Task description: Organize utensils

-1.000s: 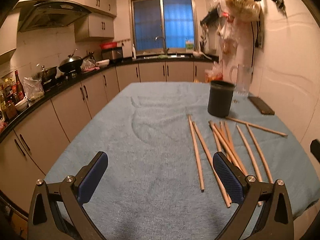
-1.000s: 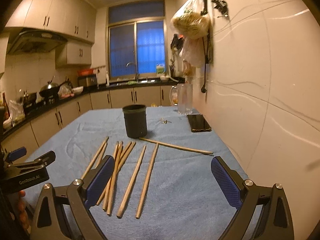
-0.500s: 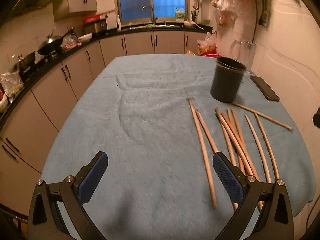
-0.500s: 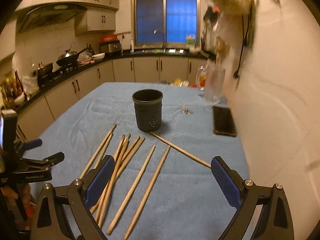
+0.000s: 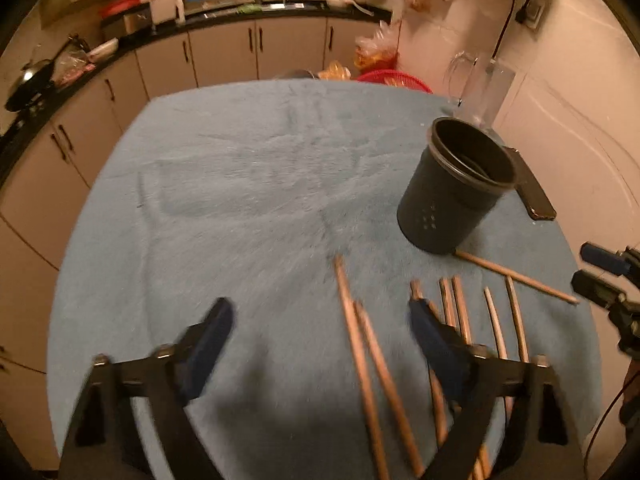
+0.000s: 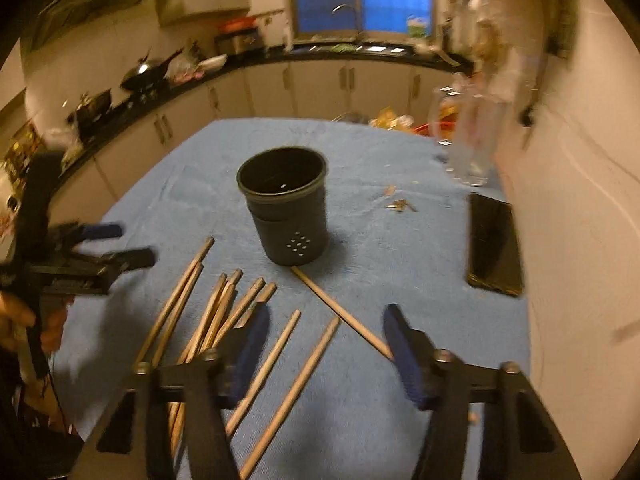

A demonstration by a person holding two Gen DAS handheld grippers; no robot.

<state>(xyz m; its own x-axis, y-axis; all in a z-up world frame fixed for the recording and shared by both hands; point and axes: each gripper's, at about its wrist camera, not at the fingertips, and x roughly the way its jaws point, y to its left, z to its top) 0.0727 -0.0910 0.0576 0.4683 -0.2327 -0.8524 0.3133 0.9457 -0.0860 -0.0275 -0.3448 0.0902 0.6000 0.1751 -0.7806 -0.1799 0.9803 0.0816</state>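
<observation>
On the blue cloth [image 6: 400, 248], the chopsticks [image 6: 224, 312] lay scattered at 6 o'clock of the upright black holder [image 6: 286, 208]. The left gripper [image 5: 316, 332] and right gripper [image 6: 326, 332] hovered above them, jaws closing, pads gripping nothing

No legible text, label, brand, number or sign in either view; the lettering on the left gripper [image 6: 86, 276] body is blurred beyond reading.
</observation>
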